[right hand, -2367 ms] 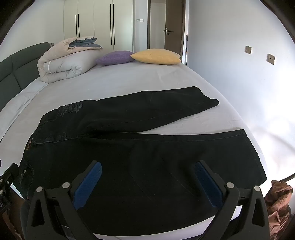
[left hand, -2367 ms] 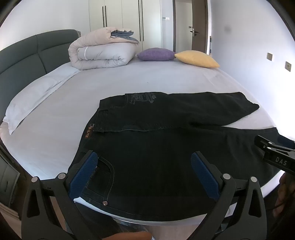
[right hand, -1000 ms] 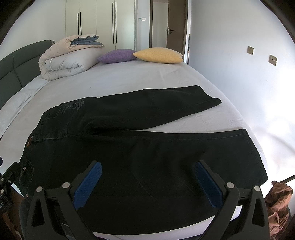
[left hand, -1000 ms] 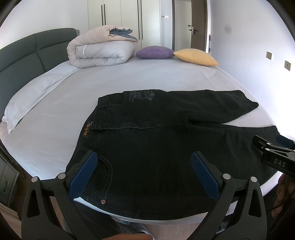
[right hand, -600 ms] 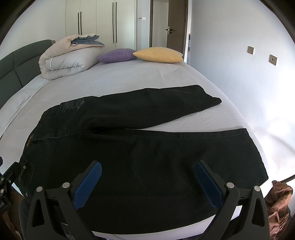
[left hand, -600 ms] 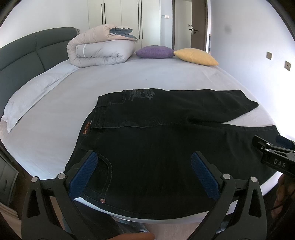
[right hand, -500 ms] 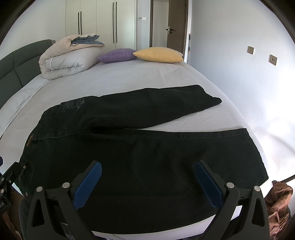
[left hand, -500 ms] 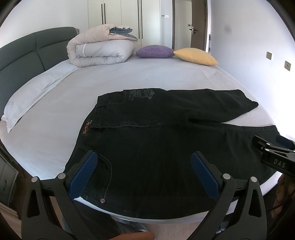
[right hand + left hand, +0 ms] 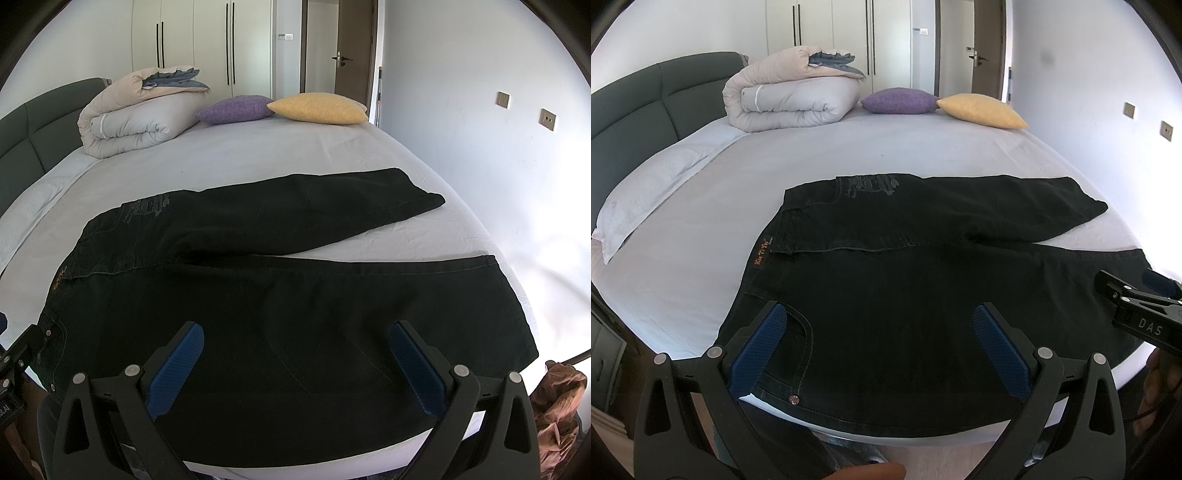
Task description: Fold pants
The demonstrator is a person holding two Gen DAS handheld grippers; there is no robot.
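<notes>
Black pants point(image 9: 923, 280) lie spread flat on the bed point(image 9: 849, 155), near its front edge, waist to the left and both legs running right, the far leg angled away from the near one. The left tongs point(image 9: 886, 343) hover over the waist end with blue pads point(image 9: 757, 350) spread wide, holding nothing; the right tongs point(image 9: 295, 365) hover over the near leg, likewise spread and empty. Only the left view shows the metal rivet point(image 9: 793, 398) by the front pocket and the long white pillow point(image 9: 653, 192) along the dark headboard point(image 9: 635, 110); it also catches the right tongs from the side at its right edge, marked "DAS". Only the right view shows the near leg's hem point(image 9: 513, 302) whole, plus a brown crumpled bundle point(image 9: 561, 402) low beside the bed, too cut off to identify. The left tongs show at that view's left edge, with writing too clipped to read. An orange label point(image 9: 761, 254) on the waistband bears letters, seemingly "Xin Yi Ya", though I can't be sure, and the grey embroidery point(image 9: 871, 184) on the far hip is too faint to read. At the bed's far side sit a rolled duvet point(image 9: 794, 99), a purple cushion point(image 9: 897, 100) and a yellow cushion point(image 9: 982, 110) touching it. The pants' near edge hangs over the mattress edge, hidden behind the tongs.
</notes>
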